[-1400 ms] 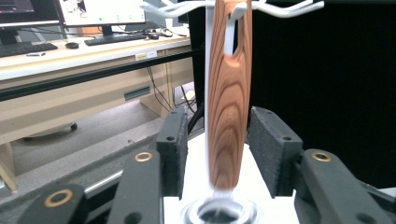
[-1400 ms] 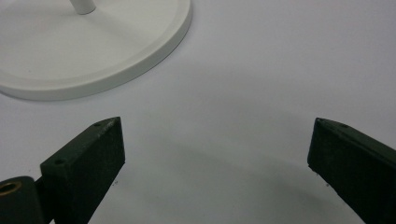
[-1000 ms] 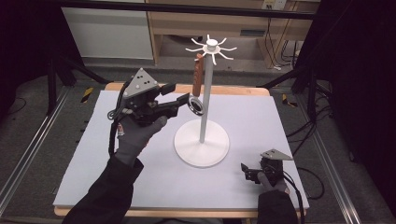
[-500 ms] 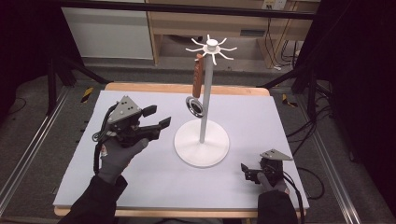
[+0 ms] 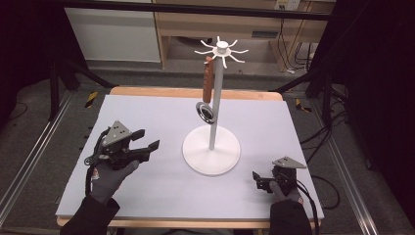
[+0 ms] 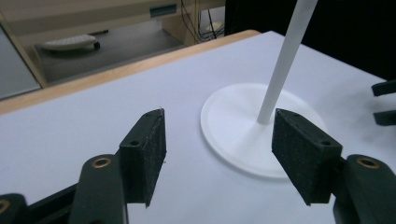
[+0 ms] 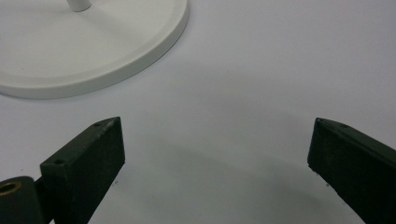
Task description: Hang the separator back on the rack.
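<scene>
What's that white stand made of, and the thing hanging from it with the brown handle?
The stand looks like white-painted metal or plastic: a smooth, even, slightly glossy base and a thin straight pole; which one is hard to tell. The hanging utensil seems to have a wooden handle, reddish-brown and matt, and a metal head, silvery with a dark reflection. The gripper pads look like black foam or rubber, matt and finely grainy.

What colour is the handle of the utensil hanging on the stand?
Reddish brown handle; high view shows it best.
</scene>
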A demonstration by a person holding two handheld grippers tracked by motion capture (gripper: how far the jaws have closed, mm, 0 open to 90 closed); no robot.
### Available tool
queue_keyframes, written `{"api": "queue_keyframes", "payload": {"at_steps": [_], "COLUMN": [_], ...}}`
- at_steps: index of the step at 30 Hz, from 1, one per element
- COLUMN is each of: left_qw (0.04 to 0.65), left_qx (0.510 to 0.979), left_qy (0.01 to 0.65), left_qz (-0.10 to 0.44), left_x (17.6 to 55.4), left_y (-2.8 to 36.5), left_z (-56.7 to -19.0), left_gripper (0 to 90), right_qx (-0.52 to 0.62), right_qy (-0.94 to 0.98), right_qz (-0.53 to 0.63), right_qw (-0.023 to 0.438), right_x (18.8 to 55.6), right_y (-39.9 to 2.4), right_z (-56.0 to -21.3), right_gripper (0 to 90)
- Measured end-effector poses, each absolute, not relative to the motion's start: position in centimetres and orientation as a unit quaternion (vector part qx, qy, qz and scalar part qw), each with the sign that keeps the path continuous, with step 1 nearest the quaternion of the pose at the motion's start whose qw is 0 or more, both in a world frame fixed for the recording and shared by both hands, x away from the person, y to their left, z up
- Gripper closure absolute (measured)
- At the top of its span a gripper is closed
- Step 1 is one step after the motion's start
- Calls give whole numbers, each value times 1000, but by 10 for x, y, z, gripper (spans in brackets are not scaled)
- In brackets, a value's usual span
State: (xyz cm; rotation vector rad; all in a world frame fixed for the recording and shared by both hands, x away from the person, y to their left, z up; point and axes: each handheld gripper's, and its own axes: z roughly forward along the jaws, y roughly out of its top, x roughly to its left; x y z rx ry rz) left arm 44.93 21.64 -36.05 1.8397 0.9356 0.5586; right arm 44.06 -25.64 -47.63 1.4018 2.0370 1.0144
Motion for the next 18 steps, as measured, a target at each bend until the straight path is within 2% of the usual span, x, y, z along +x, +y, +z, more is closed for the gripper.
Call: {"api": "queue_keyframes", "payload": {"at_steps": [9, 18], "left_qw": [444, 399], "left_qx": [759, 760], "left_qy": [428, 457], "left_qz": [208, 234], "left_x": [452, 452], "left_y": [242, 260], "left_z": [-406, -430], "left_gripper": [340, 324], "right_qx": [510, 506], "right_qy": [741, 744], "right_qz": [367, 364], "right_qw": [236, 238], "right_x": [441, 441], "right_y": [-256, -256], "right_z": [-477, -478], "right_gripper": [43, 42]}}
